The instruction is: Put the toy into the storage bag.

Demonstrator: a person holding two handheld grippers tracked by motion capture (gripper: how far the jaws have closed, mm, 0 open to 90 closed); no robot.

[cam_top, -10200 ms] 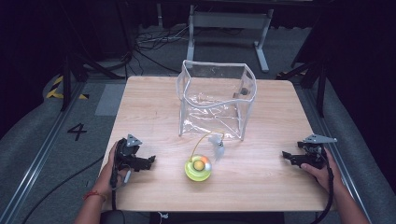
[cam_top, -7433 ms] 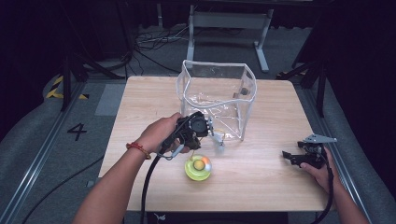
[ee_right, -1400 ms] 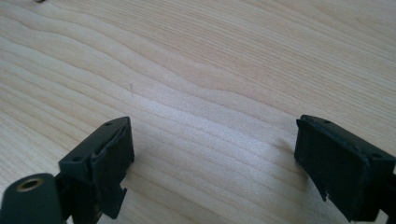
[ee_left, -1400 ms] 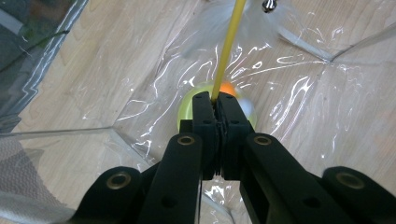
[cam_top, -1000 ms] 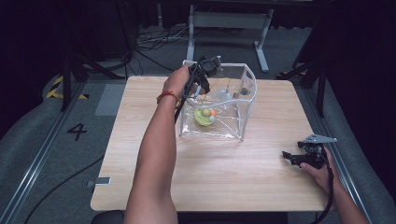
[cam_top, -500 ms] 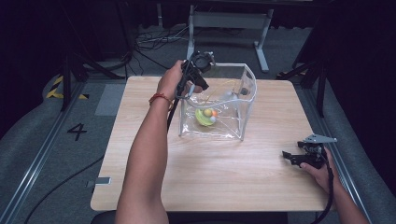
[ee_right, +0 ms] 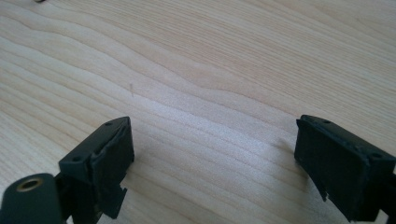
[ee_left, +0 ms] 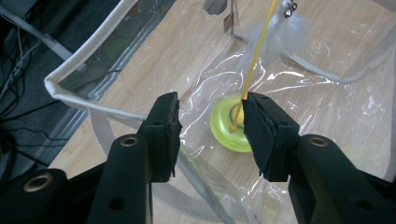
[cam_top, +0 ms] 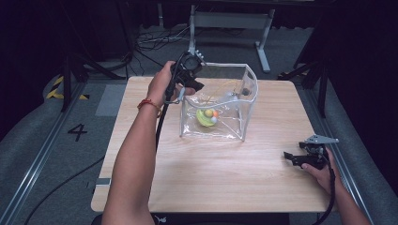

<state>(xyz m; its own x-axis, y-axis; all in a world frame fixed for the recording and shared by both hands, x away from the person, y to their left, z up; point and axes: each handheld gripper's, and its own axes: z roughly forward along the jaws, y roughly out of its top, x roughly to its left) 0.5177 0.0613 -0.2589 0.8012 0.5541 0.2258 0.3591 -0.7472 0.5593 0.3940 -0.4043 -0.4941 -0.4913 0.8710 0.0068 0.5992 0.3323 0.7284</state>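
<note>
Clear plastic: the see-through bag (cam_top: 219,105) stands open-topped at the far middle of the wooden table (cam_top: 220,178), white piping along its rim.
Toy: the yellow-green toy (cam_top: 207,116), a round disc with small balls and a thin yellow wand (ee_left: 256,60) rising from it, lies on the bag's floor, toward its left side.
Left gripper: the left gripper (ee_left: 210,126) hangs over the bag's far left corner, looking down at the toy.
Left jaws: partly spread and have just been opening; nothing is pinched, though the wand passes close by the right pad in the left gripper view.
Right gripper: the right gripper (cam_top: 305,157) rests at the table's near right edge, well apart from the bag.
Right jaws: spread wide over bare wood, gripping nothing.
Done: by my reading the toy is already placed in the bag and let go.
Left to do: likely only drawing the left hand (cam_top: 164,84) clear of the rim; whether the bag should then be closed I cannot tell.
Risk: the wand could snag on a pad as the gripper lifts away.
</note>
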